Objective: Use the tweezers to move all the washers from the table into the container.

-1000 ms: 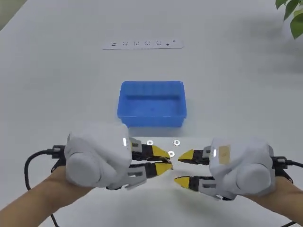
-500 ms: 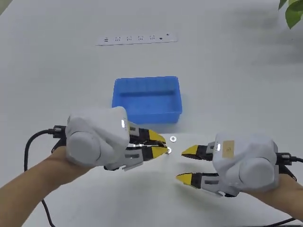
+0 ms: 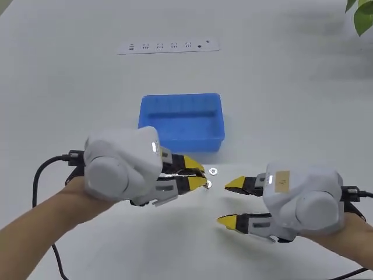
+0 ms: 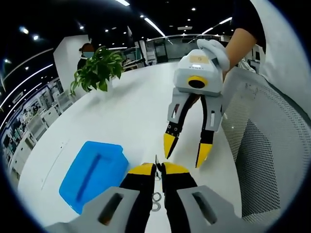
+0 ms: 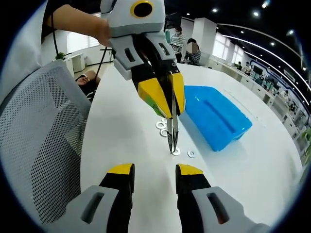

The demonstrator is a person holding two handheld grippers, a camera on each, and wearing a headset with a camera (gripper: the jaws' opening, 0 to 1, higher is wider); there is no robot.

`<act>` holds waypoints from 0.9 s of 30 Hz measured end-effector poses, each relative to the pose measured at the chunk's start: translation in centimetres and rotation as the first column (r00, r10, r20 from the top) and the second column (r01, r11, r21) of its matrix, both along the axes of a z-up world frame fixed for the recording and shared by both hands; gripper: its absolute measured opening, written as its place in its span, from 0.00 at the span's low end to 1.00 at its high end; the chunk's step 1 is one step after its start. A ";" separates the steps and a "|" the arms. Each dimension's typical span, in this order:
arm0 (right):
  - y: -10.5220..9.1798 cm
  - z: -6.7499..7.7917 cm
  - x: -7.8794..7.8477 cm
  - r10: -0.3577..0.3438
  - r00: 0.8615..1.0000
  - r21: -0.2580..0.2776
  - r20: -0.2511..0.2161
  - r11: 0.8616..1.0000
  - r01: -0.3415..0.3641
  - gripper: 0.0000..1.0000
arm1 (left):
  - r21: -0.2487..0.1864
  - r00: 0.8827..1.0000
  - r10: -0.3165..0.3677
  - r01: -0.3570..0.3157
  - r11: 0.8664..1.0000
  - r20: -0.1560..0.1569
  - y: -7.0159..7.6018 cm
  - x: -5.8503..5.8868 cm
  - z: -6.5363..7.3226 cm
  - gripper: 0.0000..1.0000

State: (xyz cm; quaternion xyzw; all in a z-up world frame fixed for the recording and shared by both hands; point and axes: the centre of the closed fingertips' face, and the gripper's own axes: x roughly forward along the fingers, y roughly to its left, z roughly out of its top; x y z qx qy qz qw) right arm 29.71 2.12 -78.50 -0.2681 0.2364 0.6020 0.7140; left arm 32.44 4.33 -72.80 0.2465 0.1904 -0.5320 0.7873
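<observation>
Tweezers, thin metal, pinched in left gripper; right gripper jaws spread; flat ring washers.

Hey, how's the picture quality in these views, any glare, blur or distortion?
Head view: soft even light, the white table so bright that the washers look faint. Both gripper views: heavy fisheye bending, bright ceiling lights behind, tweezers sharp.
</observation>
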 end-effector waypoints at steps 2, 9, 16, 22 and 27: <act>0.0 0.1 0.2 -0.004 1.000 0.002 0.001 1.000 0.004 0.35 | 0.001 1.000 -0.005 0.005 1.000 0.000 0.1 0.0 0.0 0.09; 0.1 0.5 0.5 -0.019 1.000 0.018 0.000 1.000 0.019 0.37 | -0.011 1.000 0.009 -0.010 1.000 -0.021 0.1 0.2 0.0 0.09; 0.1 0.6 0.7 -0.017 1.000 0.022 -0.002 1.000 0.017 0.42 | 0.248 0.999 -0.045 0.048 0.968 -0.019 2.3 0.0 -2.2 0.09; 0.0 0.6 0.8 -0.022 1.000 0.026 0.001 0.999 0.022 0.42 | 0.118 0.999 -0.009 0.015 0.993 -0.044 1.0 0.0 -1.3 0.09; 0.0 0.4 0.7 -0.021 1.000 0.022 -0.005 1.000 0.021 0.42 | 0.107 0.998 -0.015 0.021 0.994 -0.055 0.7 -0.2 -1.3 0.08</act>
